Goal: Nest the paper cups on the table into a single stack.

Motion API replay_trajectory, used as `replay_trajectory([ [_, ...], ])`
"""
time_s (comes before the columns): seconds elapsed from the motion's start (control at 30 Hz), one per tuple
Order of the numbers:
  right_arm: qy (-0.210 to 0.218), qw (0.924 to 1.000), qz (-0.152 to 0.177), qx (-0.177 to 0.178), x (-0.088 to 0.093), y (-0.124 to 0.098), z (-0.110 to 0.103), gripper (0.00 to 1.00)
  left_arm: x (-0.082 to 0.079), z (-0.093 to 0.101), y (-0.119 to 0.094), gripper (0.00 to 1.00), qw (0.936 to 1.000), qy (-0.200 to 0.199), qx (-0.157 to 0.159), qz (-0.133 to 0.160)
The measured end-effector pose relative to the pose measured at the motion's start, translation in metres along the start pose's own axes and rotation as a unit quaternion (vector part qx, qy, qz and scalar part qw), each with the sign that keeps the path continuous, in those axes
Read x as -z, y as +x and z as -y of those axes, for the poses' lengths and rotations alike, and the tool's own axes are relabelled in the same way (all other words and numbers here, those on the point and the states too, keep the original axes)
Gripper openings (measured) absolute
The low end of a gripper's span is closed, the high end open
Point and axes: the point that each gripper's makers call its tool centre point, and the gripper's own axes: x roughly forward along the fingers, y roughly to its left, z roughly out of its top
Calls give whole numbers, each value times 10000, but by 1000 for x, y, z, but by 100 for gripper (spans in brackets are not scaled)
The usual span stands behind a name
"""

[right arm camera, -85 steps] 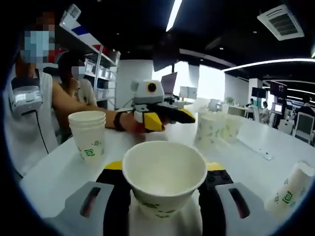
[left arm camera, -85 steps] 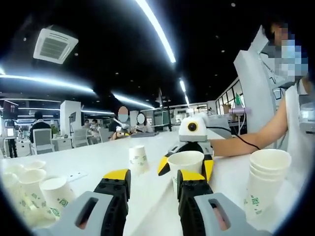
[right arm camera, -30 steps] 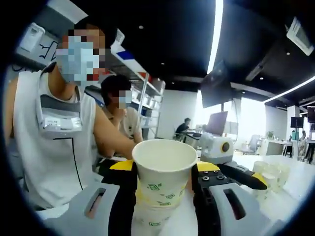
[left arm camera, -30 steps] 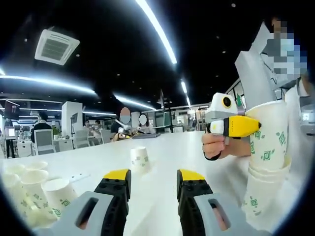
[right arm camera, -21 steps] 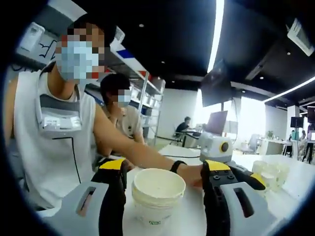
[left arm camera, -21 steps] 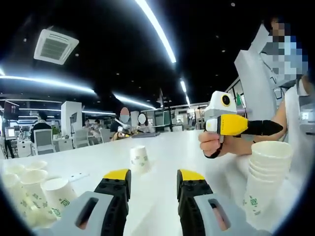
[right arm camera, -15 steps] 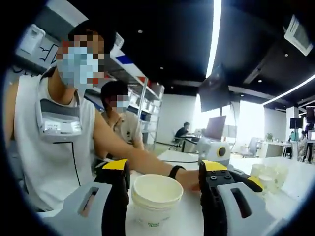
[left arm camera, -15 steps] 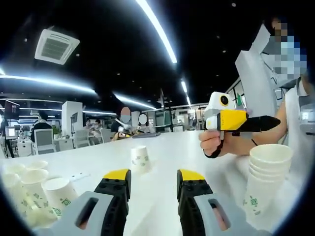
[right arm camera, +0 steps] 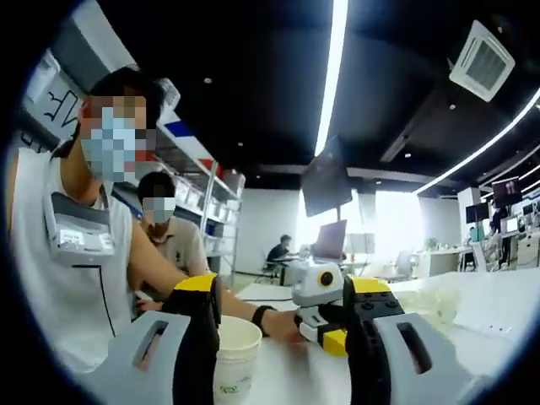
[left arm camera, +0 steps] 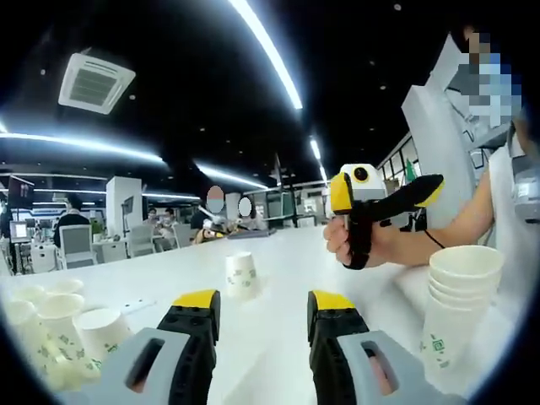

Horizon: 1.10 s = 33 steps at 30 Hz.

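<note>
My left gripper (left arm camera: 256, 314): jaws apart, empty, over white table (left arm camera: 278, 253) | my right gripper (right arm camera: 283, 308): jaws wide, empty; stack of cups (right arm camera: 235, 363) low between them, base cut off | stack also far right (left arm camera: 460, 304) | lone upturned cup (left arm camera: 242, 274) mid-table | loose cups (left arm camera: 51, 329) near left, edges blurred.

Both tongs, left (left arm camera: 255, 305) and right (right arm camera: 281, 295), are held parted, empty.
</note>
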Motion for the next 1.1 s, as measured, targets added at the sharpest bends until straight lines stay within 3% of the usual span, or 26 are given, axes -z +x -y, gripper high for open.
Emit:
replay_trajectory([
  [0.2, 160, 9992, 70, 356, 1, -9, 20, 58, -5, 0, -4, 49, 9999, 0, -88, 102],
  [0.7, 33, 9987, -273, 436, 19, -11, 26, 58, -11, -3, -7, 58, 9994, -24, -228, 264],
  [1.1, -45, 9971, -218, 721, 10, -24, 42, 56, -12, -3, -4, 58, 9992, -80, -233, 312],
])
